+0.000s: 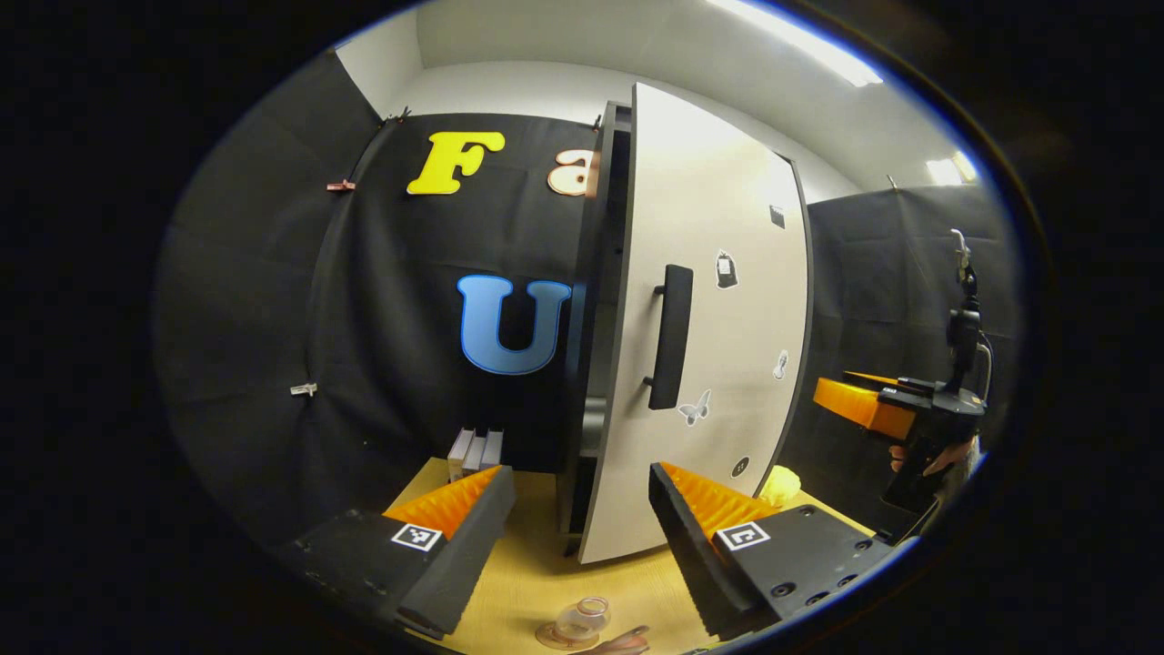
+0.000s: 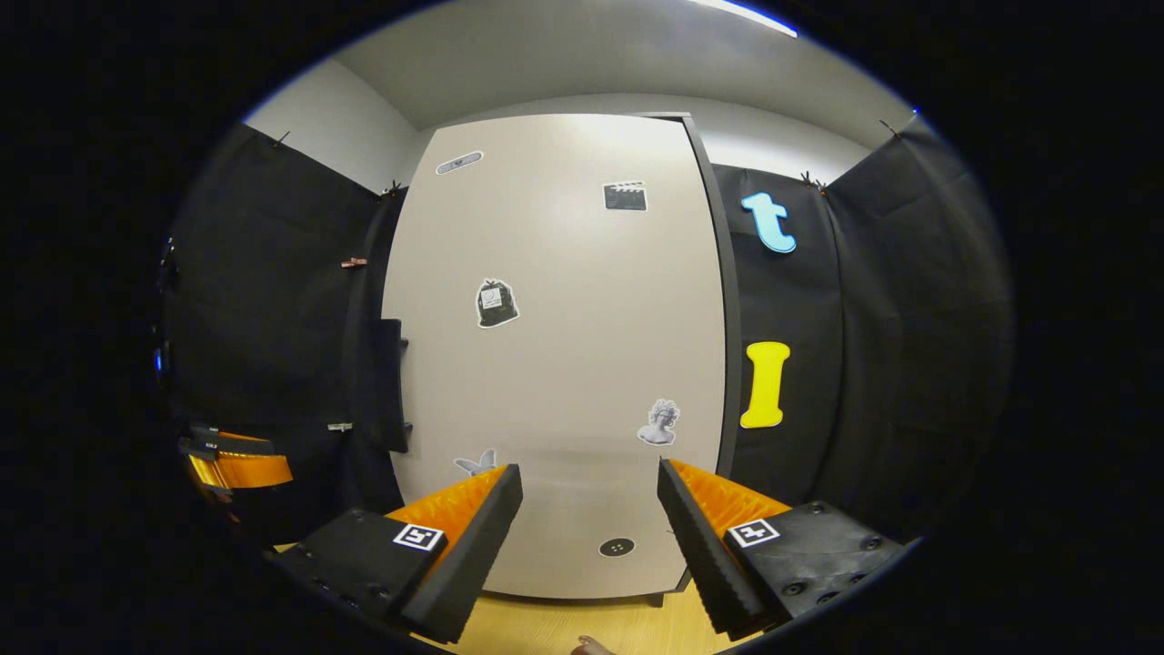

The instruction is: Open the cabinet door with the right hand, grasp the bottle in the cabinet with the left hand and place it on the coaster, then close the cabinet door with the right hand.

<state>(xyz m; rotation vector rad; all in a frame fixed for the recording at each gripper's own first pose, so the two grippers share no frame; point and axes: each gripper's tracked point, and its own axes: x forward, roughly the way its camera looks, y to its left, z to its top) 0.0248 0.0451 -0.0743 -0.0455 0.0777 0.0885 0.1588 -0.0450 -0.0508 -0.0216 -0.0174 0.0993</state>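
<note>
The tall cabinet's white door [image 1: 718,300] with stickers stands slightly ajar, a dark gap [image 1: 600,273] showing along its handle side. Its black bar handle [image 1: 671,337] faces my left gripper [image 1: 582,478], which is open and holds nothing. Low in the left gripper view a small clear bottle [image 1: 584,619] stands on a round coaster [image 1: 553,637] on the table. My right gripper [image 2: 589,475] is open, close in front of the door face [image 2: 555,364], with the handle [image 2: 391,382] off to its left. The right gripper [image 1: 864,405] and the hand holding it appear right of the cabinet.
A light wooden table [image 1: 527,573] carries the cabinet. Small grey boxes [image 1: 475,450] stand at the back left by the cloth wall, and a yellow object [image 1: 782,482] lies right of the door. A fingertip [image 1: 627,642] shows beside the coaster. The left gripper [image 2: 238,466] shows at the left.
</note>
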